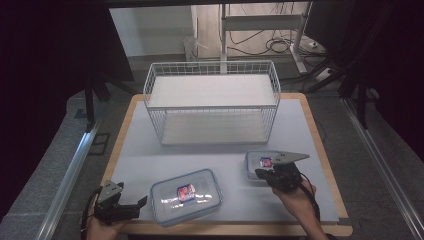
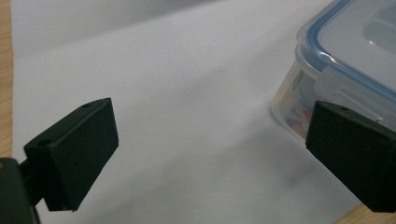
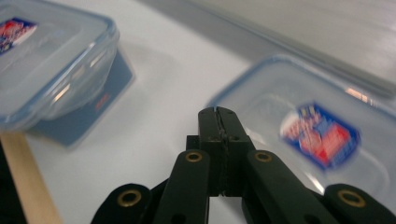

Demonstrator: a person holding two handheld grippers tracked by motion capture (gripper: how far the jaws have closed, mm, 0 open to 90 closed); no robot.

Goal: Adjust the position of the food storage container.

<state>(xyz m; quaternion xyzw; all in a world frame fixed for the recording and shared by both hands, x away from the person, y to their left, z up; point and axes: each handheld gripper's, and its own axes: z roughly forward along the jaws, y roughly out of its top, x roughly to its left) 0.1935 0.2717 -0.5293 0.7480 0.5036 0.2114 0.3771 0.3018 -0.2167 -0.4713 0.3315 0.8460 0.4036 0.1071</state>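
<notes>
The right gripper (image 3: 219,114) is sitting with its jaws pressed flat together, pad against pad, with nothing between them. It is hovering at the near edge of the small lidded plastic container (image 3: 322,135), whose lid is bearing a red and blue label; whether the tips are touching that lid cannot be told. The left gripper (image 2: 210,154) is standing wide, its jaws far apart and empty, with one jaw just beside the corner of the large blue-rimmed container (image 2: 345,51).

The high view is showing both containers lying on the grey mat (image 1: 150,155) near the front of the table, well apart, and the white wire basket (image 1: 212,102) standing behind them. The right gripper view is adding the label's blurred colours up close.
</notes>
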